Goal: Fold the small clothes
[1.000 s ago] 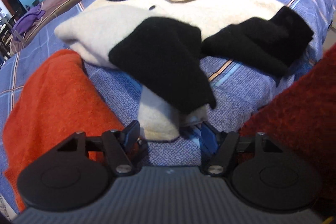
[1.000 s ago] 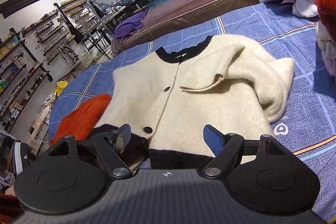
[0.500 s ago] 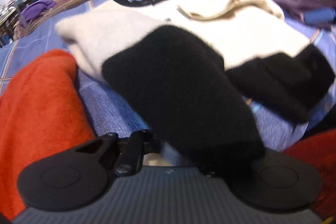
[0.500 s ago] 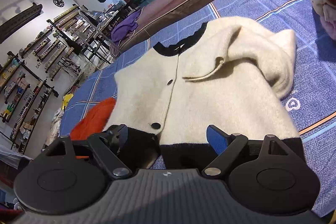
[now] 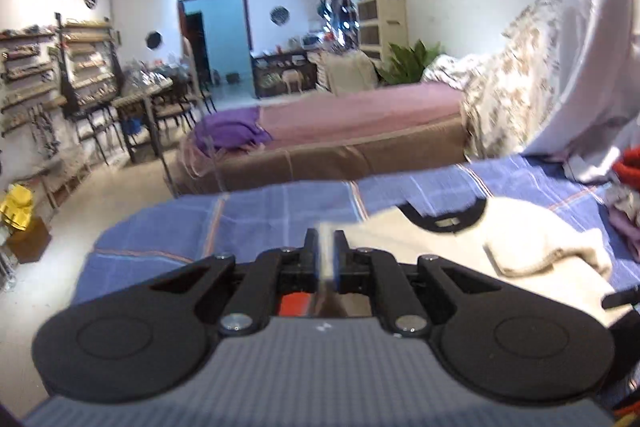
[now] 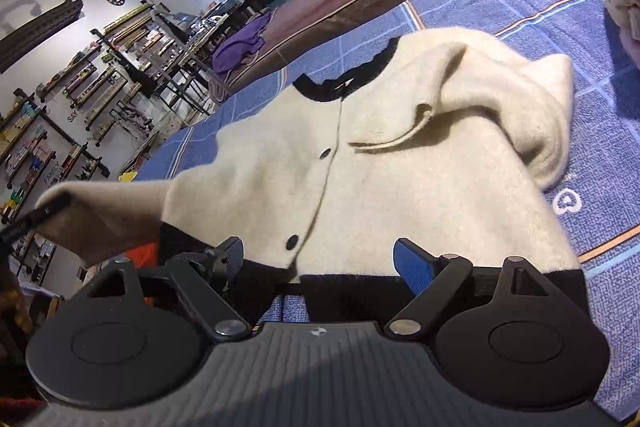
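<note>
A cream cardigan (image 6: 400,163) lies on a blue bedspread (image 6: 600,131). The left gripper (image 5: 325,255) pinches its lifted sleeve (image 6: 104,211). The right gripper (image 6: 320,259) hovers with jaws released over the cardigan's black hem (image 6: 352,291).

left hand-held gripper (image 5: 325,251): clamped on cream fabric | cream cardigan (image 5: 520,251) lies on blue blanket (image 5: 248,219)

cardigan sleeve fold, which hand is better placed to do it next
Left. The left gripper is already shut on the cream sleeve, lifted beside the cardigan. The right gripper is open and empty at the black hem.
</note>
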Demonstrator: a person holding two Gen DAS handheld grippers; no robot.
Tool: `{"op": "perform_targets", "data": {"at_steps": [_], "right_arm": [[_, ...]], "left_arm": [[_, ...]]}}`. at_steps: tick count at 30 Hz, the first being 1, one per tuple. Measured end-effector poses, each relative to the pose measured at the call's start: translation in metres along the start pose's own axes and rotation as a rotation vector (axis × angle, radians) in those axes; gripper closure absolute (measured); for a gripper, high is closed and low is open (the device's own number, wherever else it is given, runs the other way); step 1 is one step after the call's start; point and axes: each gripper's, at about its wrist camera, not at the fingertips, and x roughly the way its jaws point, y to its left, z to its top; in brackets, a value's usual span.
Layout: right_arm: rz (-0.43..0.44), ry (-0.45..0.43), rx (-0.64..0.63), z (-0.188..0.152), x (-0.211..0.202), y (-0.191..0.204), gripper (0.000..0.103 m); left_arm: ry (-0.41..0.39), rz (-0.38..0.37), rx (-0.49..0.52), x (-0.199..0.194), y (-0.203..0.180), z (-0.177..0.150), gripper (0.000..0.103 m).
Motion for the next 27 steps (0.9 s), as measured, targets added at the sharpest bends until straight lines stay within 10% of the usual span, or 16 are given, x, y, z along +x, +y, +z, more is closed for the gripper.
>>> {"op": "perform_targets", "data": {"at_steps": [4,7,12,18,24,25,27], "right_arm": [[0.044,0.021,-0.019,-0.001,0.009,0.011,0.000],[0.056,0.036,-0.025,-0.004,0.015,0.015,0.000],[0.084,0.069,-0.048,-0.008,0.025,0.028,0.000],[0.079,0.103,-0.064,-0.009,0.034,0.033,0.000],[0.065,0.106,-0.032,-0.014,0.033,0.028,0.000],[0.060,0.103,-0.027,-0.015,0.032,0.027,0.000],[0.051,0.101,-0.017,-0.017,0.031,0.025,0.000]], "left_arm": [[-0.135,0.192,-0.077,-0.021,0.057,0.037,0.099],[-0.073,0.204,-0.143,-0.016,0.086,0.045,0.099],[0.103,0.035,-0.182,0.012,0.073,0.001,0.028],[0.355,-0.271,-0.171,0.073,0.033,-0.061,0.026],[0.475,-0.264,-0.034,0.128,0.006,-0.105,0.027],[0.457,-0.251,-0.010,0.131,0.001,-0.108,0.034],[0.452,-0.264,0.019,0.139,-0.008,-0.112,0.084]]}}
